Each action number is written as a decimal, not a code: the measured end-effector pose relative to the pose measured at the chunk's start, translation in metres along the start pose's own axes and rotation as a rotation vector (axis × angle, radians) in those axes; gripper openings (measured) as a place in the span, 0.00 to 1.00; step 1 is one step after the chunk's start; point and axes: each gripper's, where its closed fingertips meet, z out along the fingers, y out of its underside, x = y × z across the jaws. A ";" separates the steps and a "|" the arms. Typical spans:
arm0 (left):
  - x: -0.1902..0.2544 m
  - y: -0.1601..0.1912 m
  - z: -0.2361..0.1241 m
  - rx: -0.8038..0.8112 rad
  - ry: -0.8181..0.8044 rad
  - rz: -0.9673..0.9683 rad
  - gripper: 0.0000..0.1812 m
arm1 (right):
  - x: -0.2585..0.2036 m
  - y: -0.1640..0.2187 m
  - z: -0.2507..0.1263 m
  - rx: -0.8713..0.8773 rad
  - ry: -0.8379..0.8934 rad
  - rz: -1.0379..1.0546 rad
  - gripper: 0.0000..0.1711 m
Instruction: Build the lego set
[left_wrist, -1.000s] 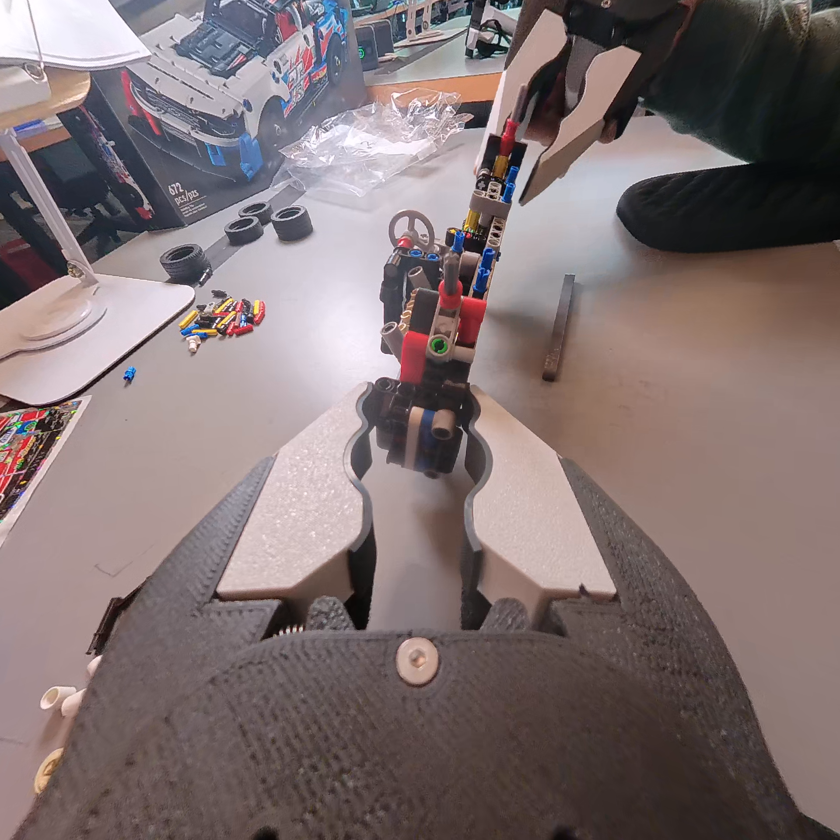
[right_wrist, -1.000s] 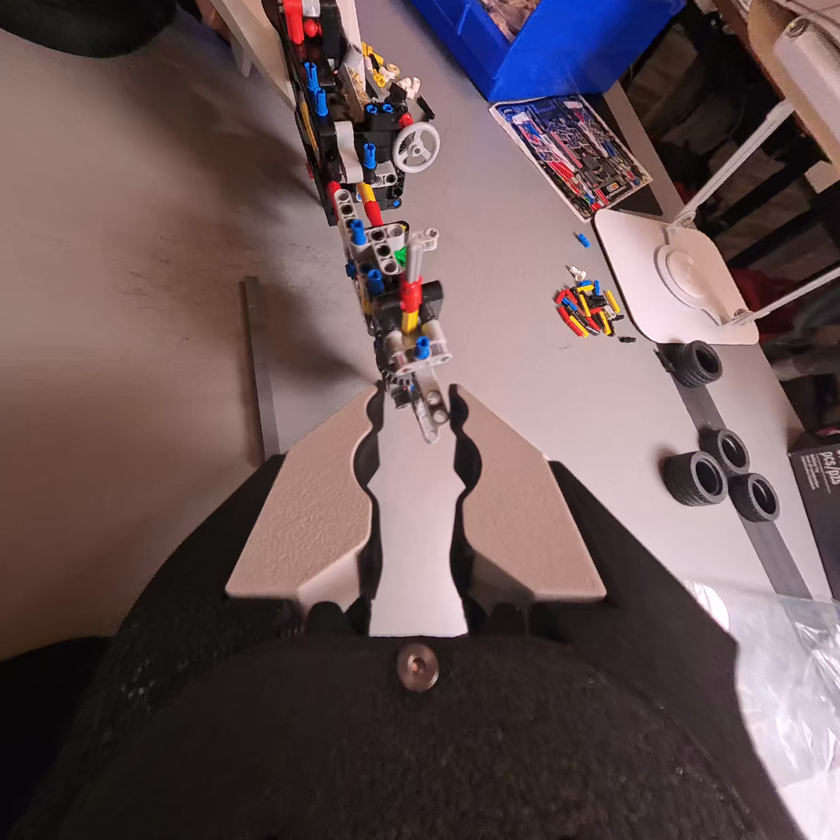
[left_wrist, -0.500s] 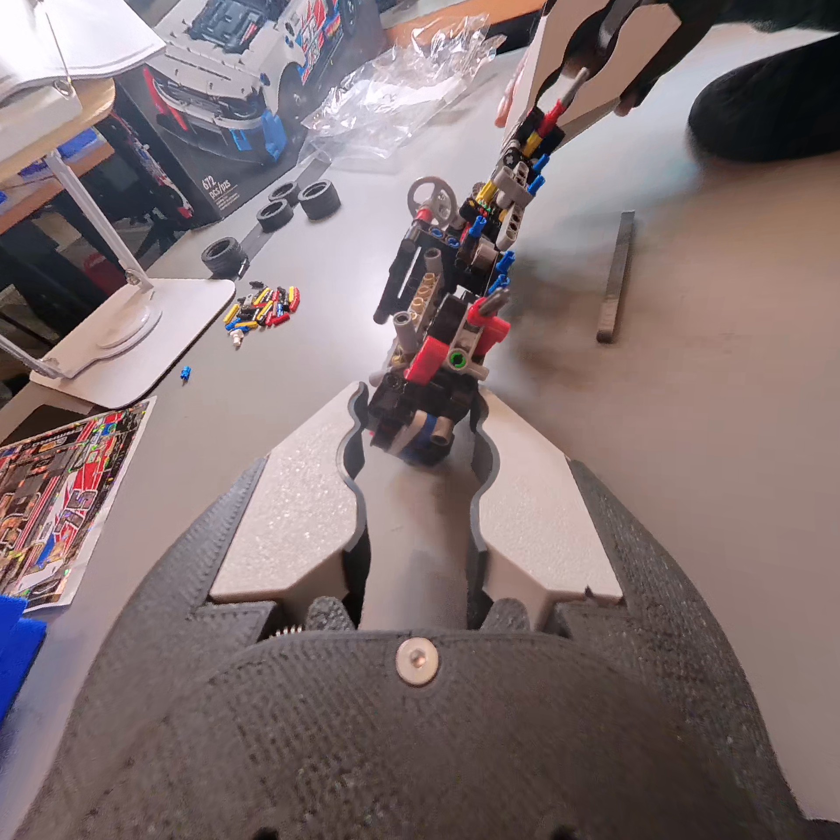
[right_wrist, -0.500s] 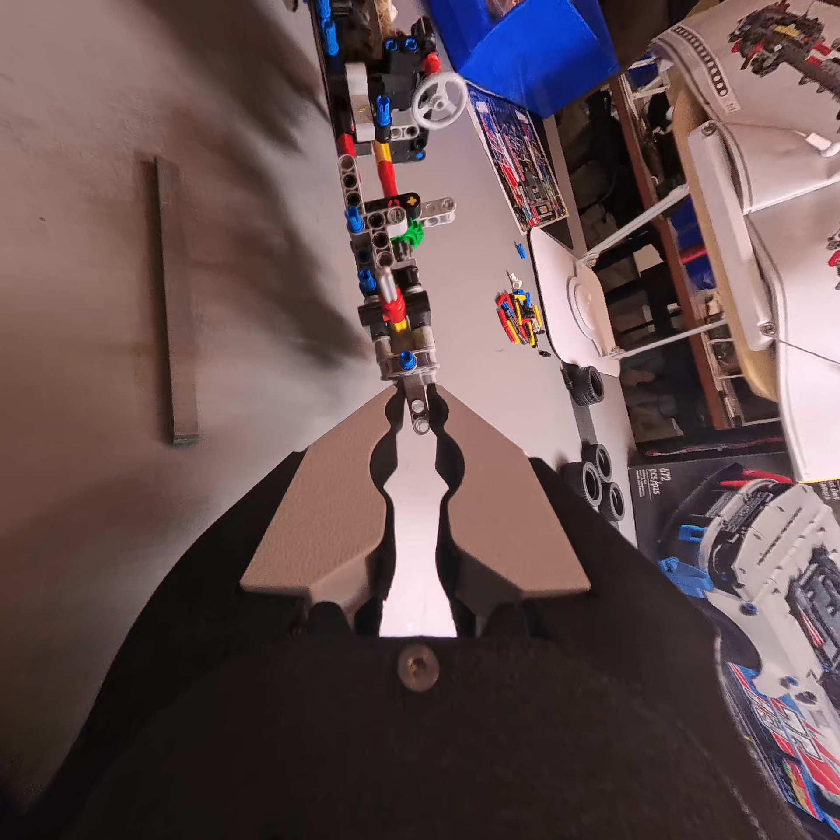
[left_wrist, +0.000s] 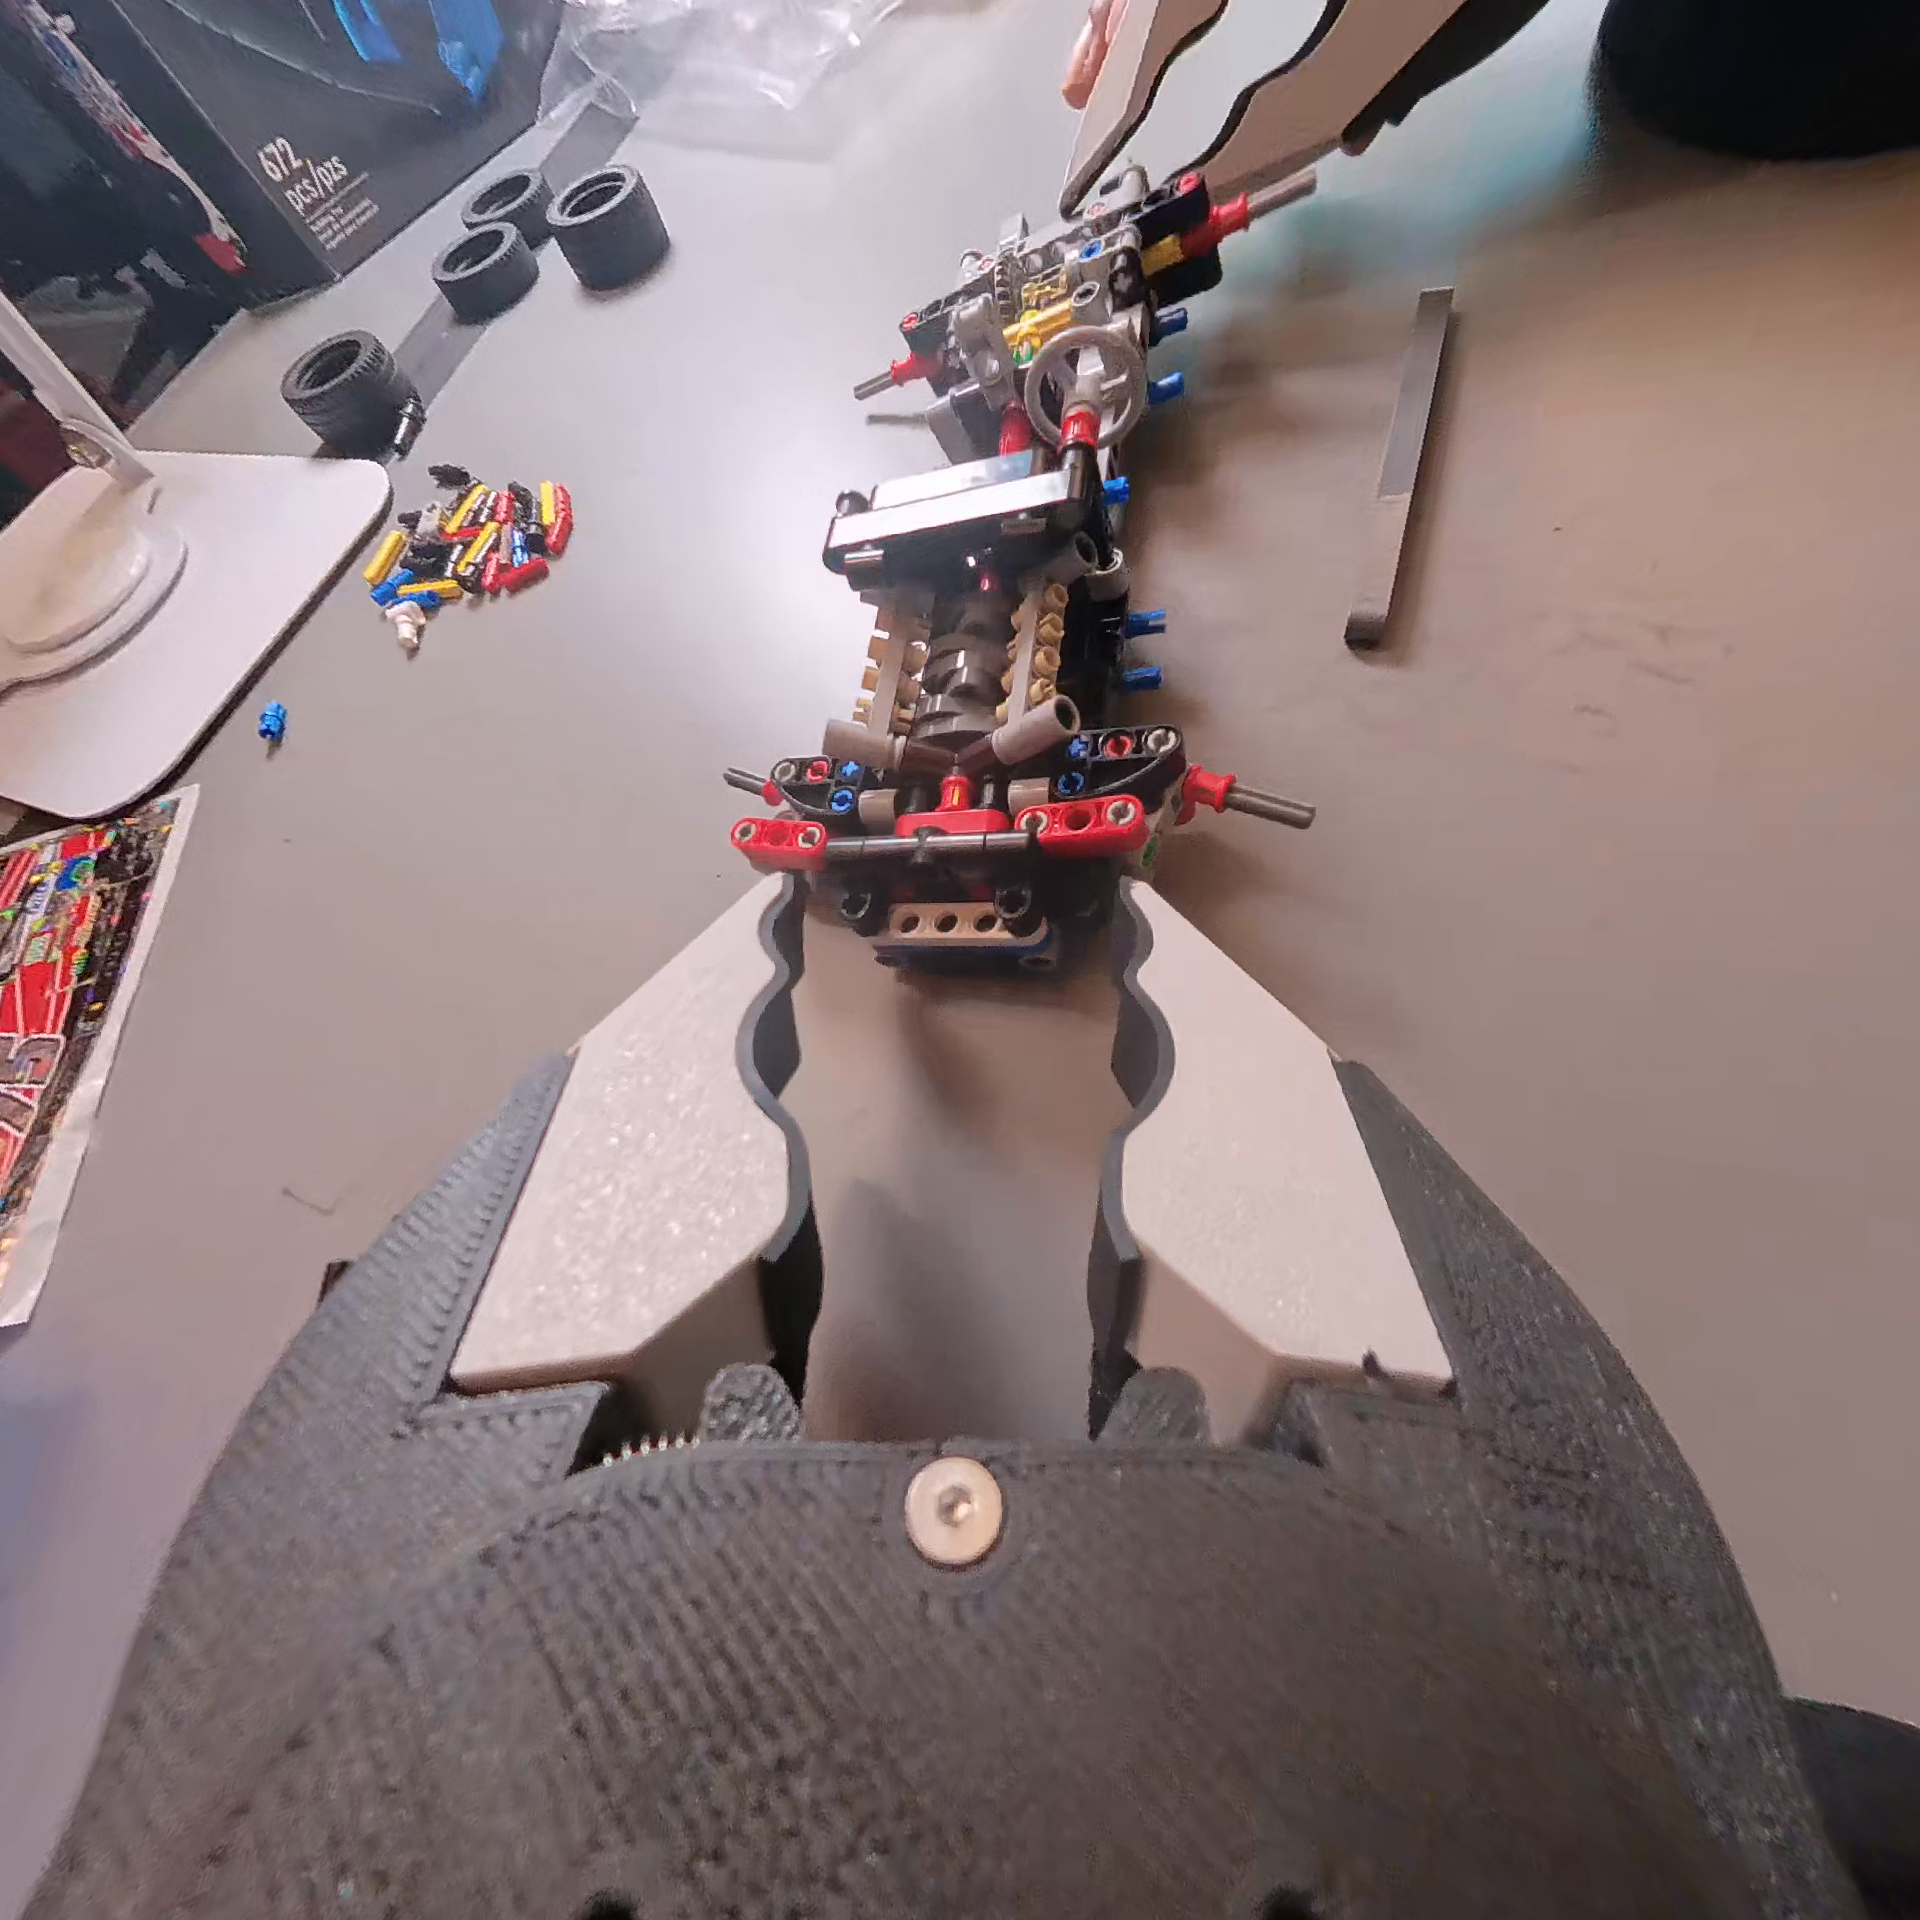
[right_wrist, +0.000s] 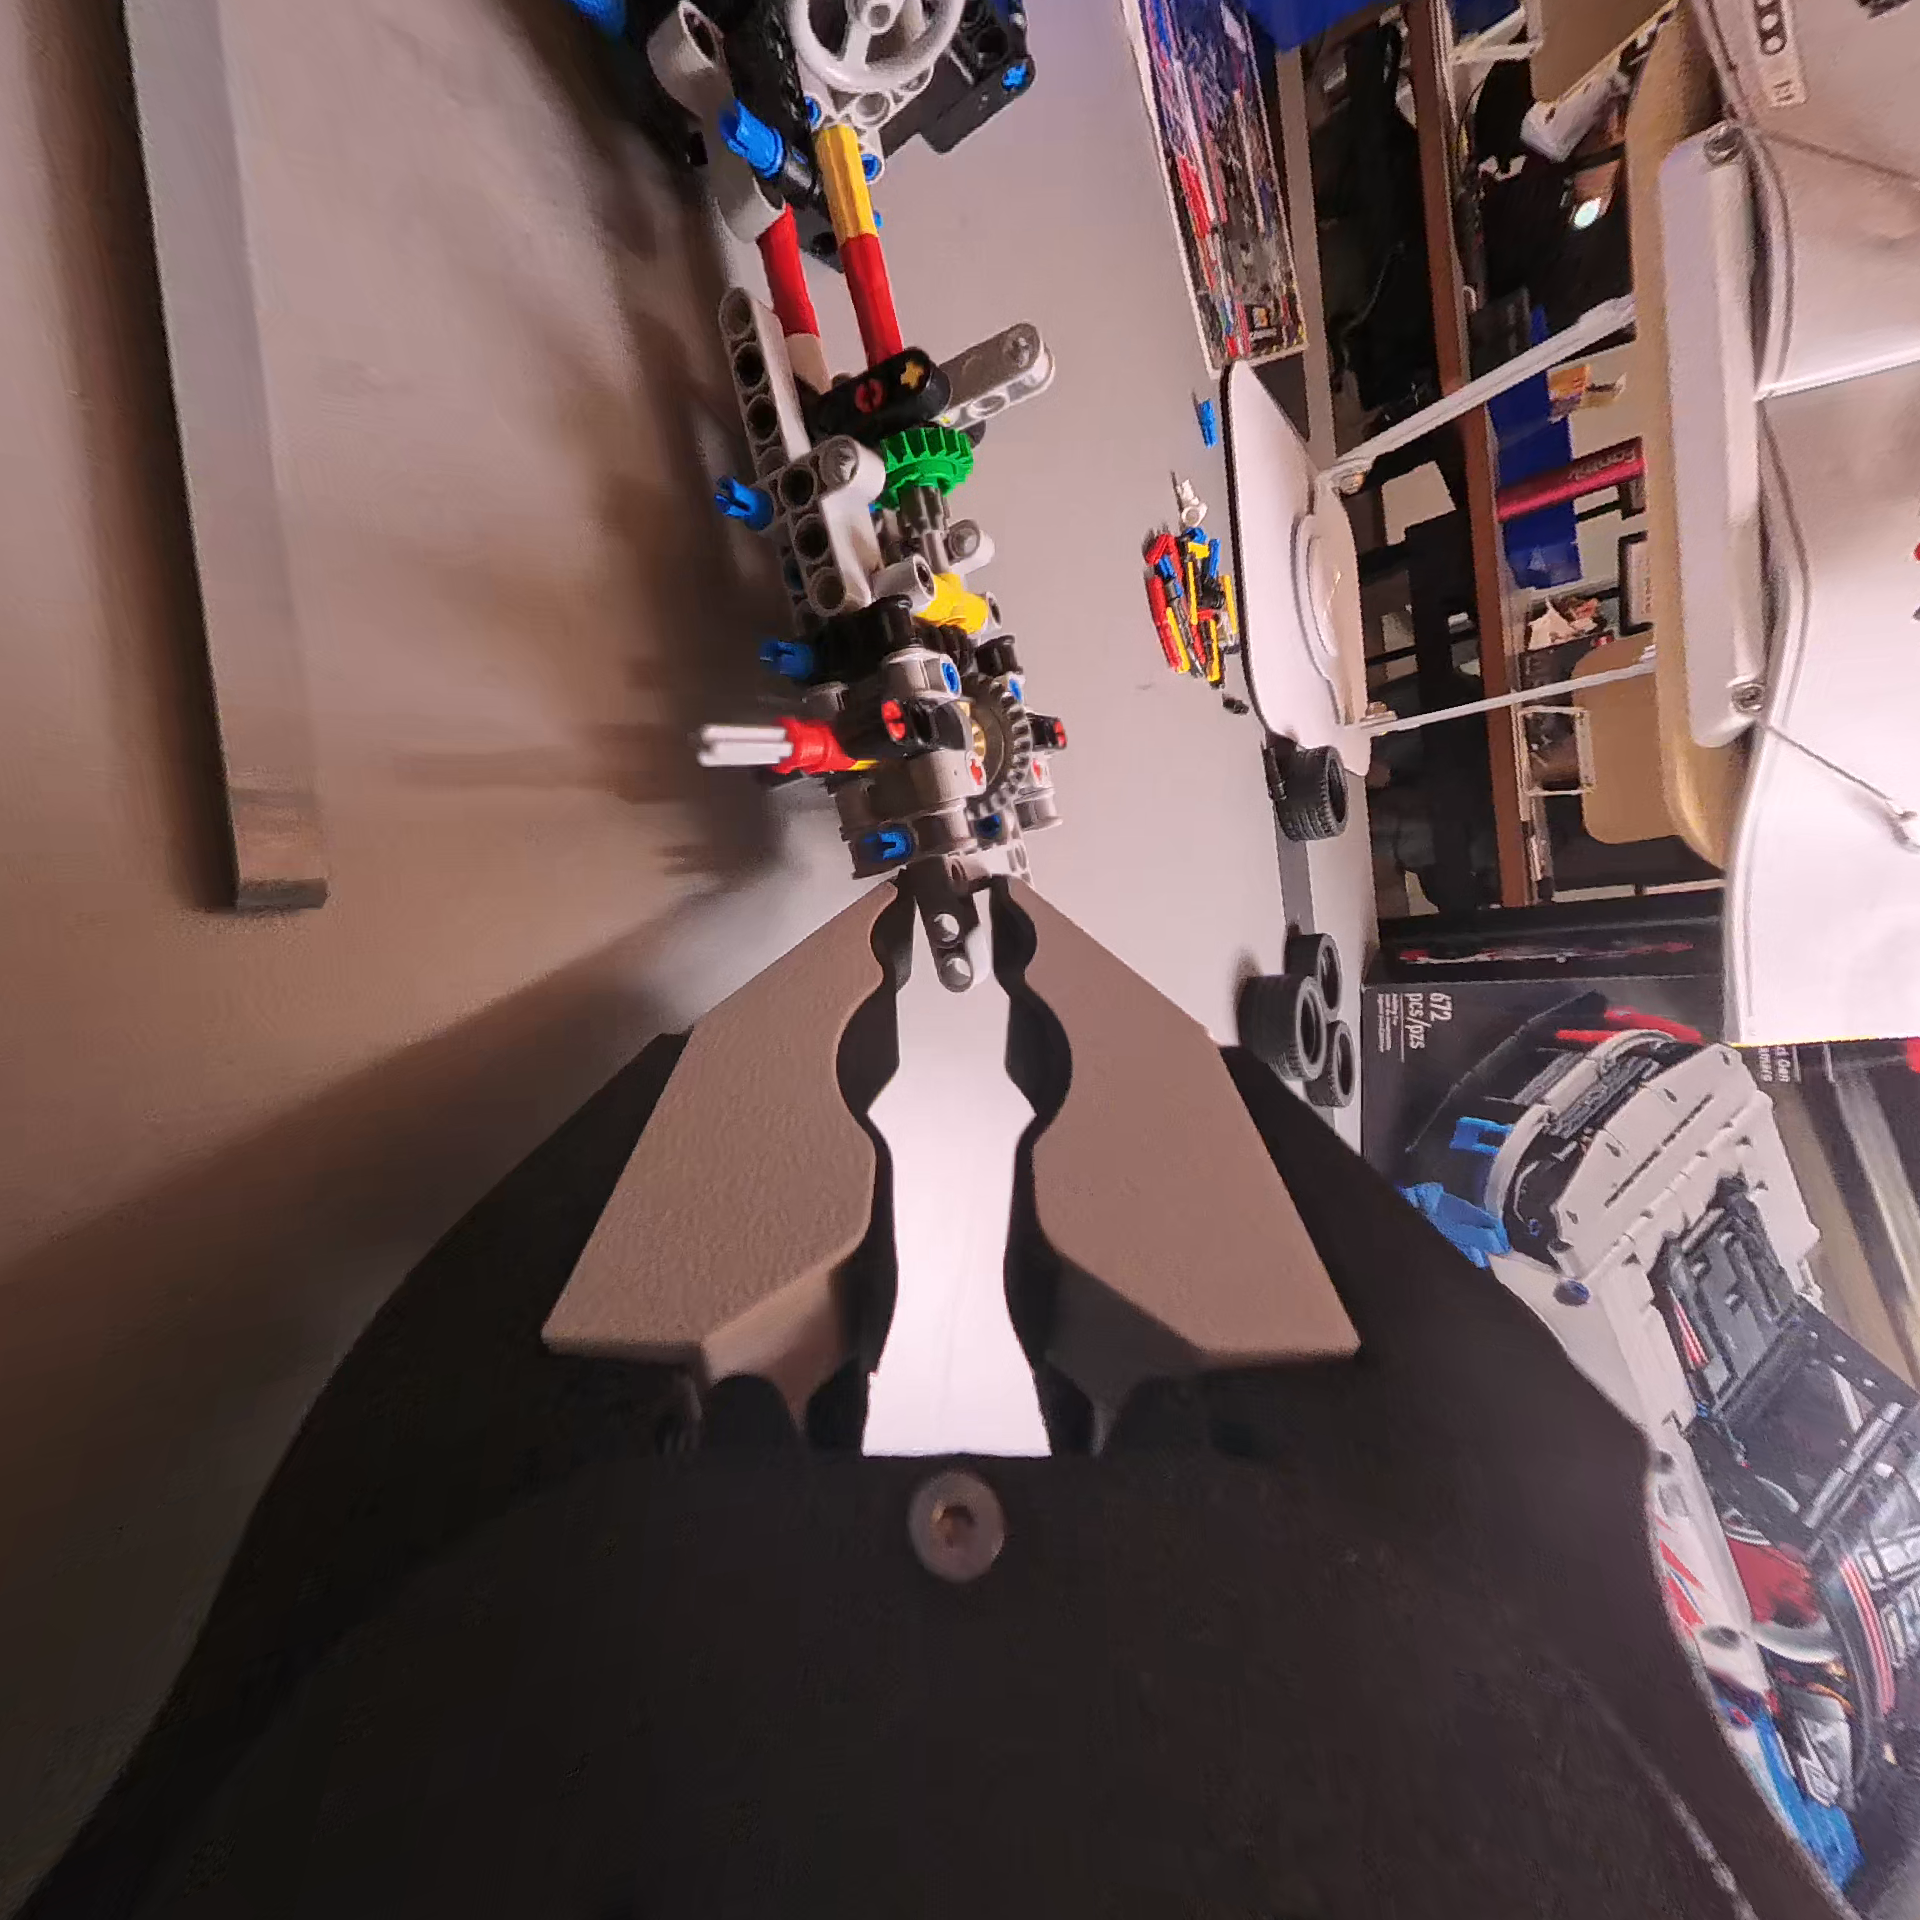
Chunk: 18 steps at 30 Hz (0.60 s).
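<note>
Between the two grippers, a long Lego car chassis (left_wrist: 997, 582) stretches across the grey bench (left_wrist: 1558, 935). At its near end the left gripper (left_wrist: 956, 914) has its jaws spread wide, one on each side of the chassis's black and tan end block; whether the pads press on it I cannot tell. At the far end the right gripper (right_wrist: 945, 935) is closed on a small light-grey beam (right_wrist: 954, 945) that sticks out of the gear assembly. A grey steering wheel (left_wrist: 1086, 379) stands up near the middle of the build. Off to the side lie four black tyres (left_wrist: 540, 234), a heap of small coloured pins (left_wrist: 473, 540), a white lamp base (left_wrist: 156, 603), a sticker sheet (left_wrist: 73, 997) and the set's box (right_wrist: 1621, 1226). A dark flat bar (left_wrist: 1403, 468) lies on the other side.
</note>
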 end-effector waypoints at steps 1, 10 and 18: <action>0.001 0.000 0.000 0.000 0.008 -0.009 0.32 | -0.001 0.001 -0.001 -0.002 -0.004 0.005 0.07; 0.002 0.005 0.007 -0.049 0.004 -0.035 0.28 | -0.011 0.009 -0.007 -0.021 -0.088 0.070 0.09; -0.001 0.002 0.012 -0.051 -0.022 -0.035 0.25 | -0.019 0.011 -0.032 0.023 -0.259 0.283 0.18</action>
